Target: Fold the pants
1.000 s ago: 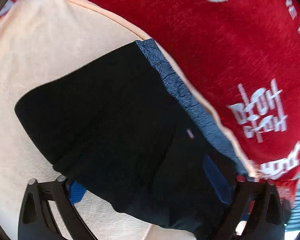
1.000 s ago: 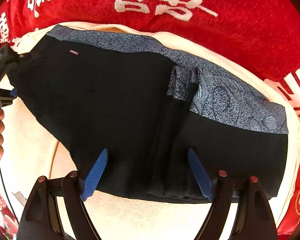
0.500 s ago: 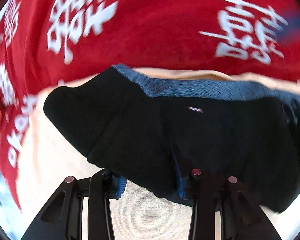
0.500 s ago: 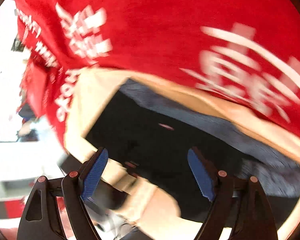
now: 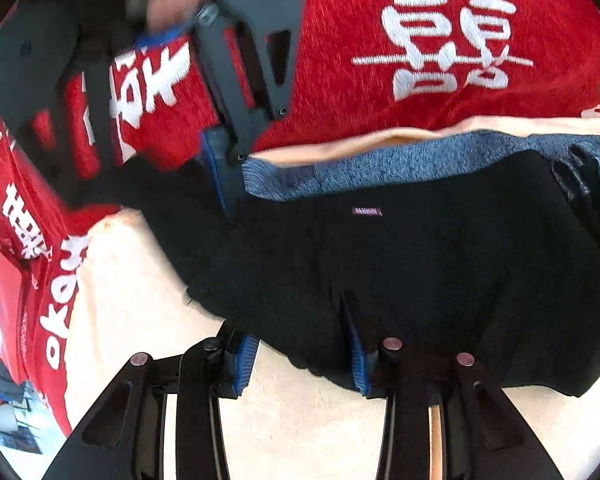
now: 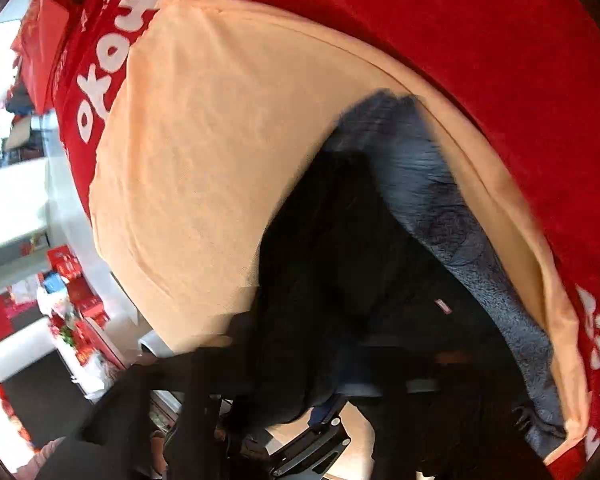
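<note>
Pants (image 5: 420,264) lie black on the peach cloth (image 5: 148,320), waistband away from me; my left gripper (image 5: 300,356) pinches the near edge, my right gripper (image 5: 220,168), jaws just closing, clamps the far-left corner.

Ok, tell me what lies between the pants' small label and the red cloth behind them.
Left wrist view: past the label on the black pants comes their blue-grey waistband, then a strip of peach cloth, then the red cloth.

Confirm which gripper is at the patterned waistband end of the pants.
The right gripper, at the end of the blue-grey waistband. The left gripper bites the plain black near edge of the pants. Both jaws have just closed, fabric between them.
</note>
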`<state>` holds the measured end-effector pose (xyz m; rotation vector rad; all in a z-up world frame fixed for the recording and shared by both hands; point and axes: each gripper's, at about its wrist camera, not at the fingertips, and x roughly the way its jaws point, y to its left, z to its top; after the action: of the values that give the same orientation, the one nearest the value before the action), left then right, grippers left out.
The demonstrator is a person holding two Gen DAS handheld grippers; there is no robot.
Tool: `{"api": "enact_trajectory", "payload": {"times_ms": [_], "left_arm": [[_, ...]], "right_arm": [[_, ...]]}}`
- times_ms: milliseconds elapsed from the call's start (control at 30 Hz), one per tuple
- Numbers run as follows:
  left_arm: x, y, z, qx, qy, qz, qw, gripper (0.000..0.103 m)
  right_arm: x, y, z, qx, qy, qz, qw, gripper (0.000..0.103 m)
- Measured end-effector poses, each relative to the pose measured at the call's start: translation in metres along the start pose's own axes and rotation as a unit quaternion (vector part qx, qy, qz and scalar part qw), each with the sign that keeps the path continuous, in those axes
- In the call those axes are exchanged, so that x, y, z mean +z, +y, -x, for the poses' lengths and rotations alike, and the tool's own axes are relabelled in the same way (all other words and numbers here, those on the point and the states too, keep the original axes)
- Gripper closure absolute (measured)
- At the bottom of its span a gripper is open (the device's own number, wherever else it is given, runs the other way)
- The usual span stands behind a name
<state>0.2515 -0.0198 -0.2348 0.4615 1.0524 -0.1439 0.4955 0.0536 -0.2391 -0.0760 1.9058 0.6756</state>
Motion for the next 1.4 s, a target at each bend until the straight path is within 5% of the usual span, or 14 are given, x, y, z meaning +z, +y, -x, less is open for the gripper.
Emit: {"api": "enact_trajectory", "payload": {"times_ms": [267,567,767,867,967,1167,1300,1333,1400], "left_arm": [[0.027,-0.037,0.079,-0.028,-0.064,-0.025,0.9972,0.062],[0.067,-0.142,0.179,-0.107,-0.143,-0.093,0.9794,0.062],[0.083,-0.239,0.192,-0.161,-0.122,-0.142,0.9688,0.062],[0.083,-0.29,0.179,-0.171,-0.096,-0.161,0.9673,0.062],[0.069,-0.32,0.158,-0.161,-0.074,-0.193,0.9651,0.062],[0.044,-0.354,0.139,-0.137,-0.05,-0.243,0.9591,0.057],[0.041,-0.344,0.147,-0.156,-0.042,-0.249,0.9549,0.052],[0.042,-0.34,0.151,-0.162,-0.042,-0.248,0.9543,0.049],[0.044,-0.325,0.16,-0.172,-0.038,-0.23,0.9572,0.019]], "right_arm": [[-0.102,-0.061,0.084,0.092,-0.147,-0.009,0.985,0.086],[-0.284,-0.18,0.171,0.19,-0.307,-0.095,0.928,0.086],[-0.405,-0.272,0.165,0.209,-0.363,-0.18,0.89,0.086],[-0.438,-0.317,0.143,0.214,-0.367,-0.223,0.877,0.086],[-0.457,-0.348,0.101,0.232,-0.357,-0.27,0.864,0.086],[-0.46,-0.373,0.041,0.213,-0.325,-0.303,0.87,0.086],[-0.459,-0.376,0.026,0.211,-0.326,-0.311,0.867,0.085],[-0.458,-0.375,0.025,0.207,-0.327,-0.311,0.868,0.085],[-0.455,-0.37,0.029,0.177,-0.324,-0.304,0.878,0.081]]}}
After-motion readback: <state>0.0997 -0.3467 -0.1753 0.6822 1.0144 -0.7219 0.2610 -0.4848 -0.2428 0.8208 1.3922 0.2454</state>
